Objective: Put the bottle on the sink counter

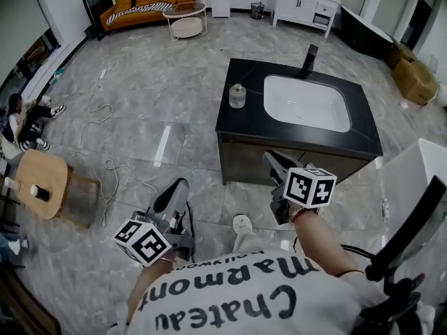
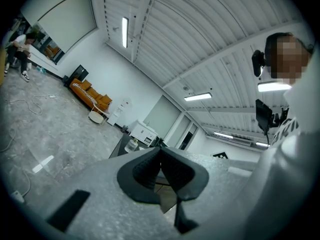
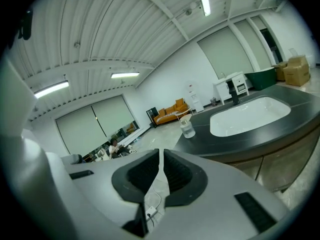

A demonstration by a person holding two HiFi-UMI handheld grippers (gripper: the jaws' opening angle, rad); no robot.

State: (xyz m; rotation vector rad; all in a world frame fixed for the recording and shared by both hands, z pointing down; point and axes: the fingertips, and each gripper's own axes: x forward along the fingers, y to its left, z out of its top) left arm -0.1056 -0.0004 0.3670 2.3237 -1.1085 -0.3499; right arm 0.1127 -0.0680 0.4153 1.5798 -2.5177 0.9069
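A small clear glass bottle [image 1: 237, 96] stands upright on the black sink counter [image 1: 241, 128], at its left side beside the white basin [image 1: 307, 103]. It also shows in the left gripper view as the bottle [image 2: 131, 145] and in the right gripper view as the bottle [image 3: 187, 129], far ahead of both sets of jaws. My left gripper [image 1: 171, 197] hangs low near my body, jaws together with nothing between them [image 2: 160, 151]. My right gripper [image 1: 276, 162] is held in front of the counter's front face, clear of the bottle, its jaws [image 3: 161, 156] together and empty.
A black faucet [image 1: 308, 60] rises behind the basin. Cables [image 1: 105, 166] trail over the grey floor at left. A round wooden table [image 1: 38, 183] stands at far left, near a seated person [image 1: 21, 121]. An orange sofa [image 1: 147, 2] and a white cabinet [image 1: 304, 2] line the back.
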